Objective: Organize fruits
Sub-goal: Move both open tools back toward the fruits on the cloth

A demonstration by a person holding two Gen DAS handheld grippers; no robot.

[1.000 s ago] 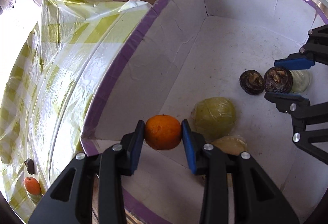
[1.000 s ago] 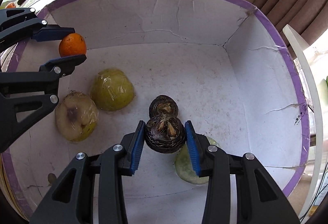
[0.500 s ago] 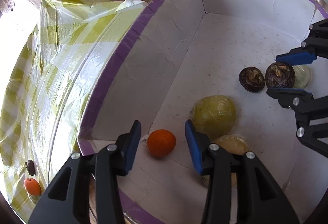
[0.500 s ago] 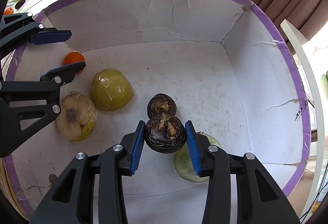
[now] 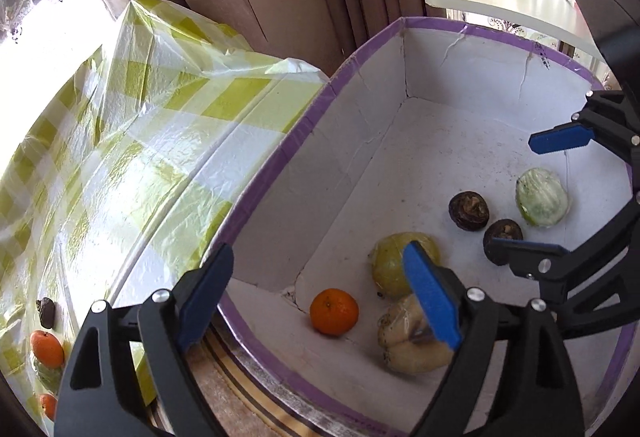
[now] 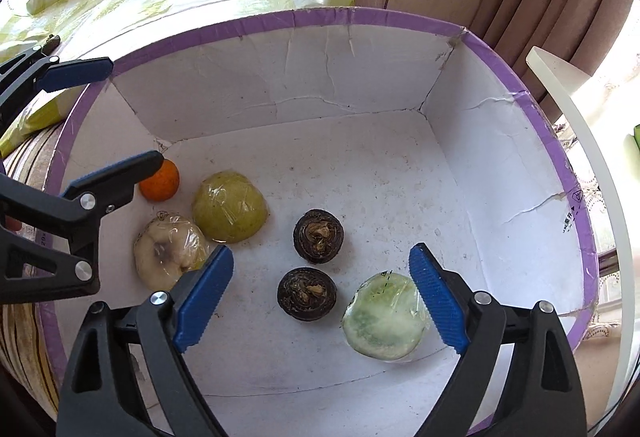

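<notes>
Claws first: the left gripper (image 5: 318, 289) stands wide and empty above the box (image 6: 240, 23) rim, and the right gripper (image 6: 320, 295) is just as wide, holding nothing, over the box floor. Both look spread for release, not for a grab — every fruit below lies free.

Between the right fingers sits one dark fruit (image 6: 307, 294), its torn crown facing up; a second dark fruit (image 6: 319, 235) lies just beyond, apart from it. Beside them rests a wrapped pale-green half (image 6: 383, 318), cut face up.

Nearer the left claw, the orange (image 5: 334, 311) sits in the corner, round, with no long axis to speak of. Next come a yellow-green fruit (image 5: 400, 263) and a pale wrapped fruit (image 5: 412, 341) — possibly touching.

Outside, on the checked cloth (image 5: 140, 141), more oranges (image 5: 47, 348) wait.
</notes>
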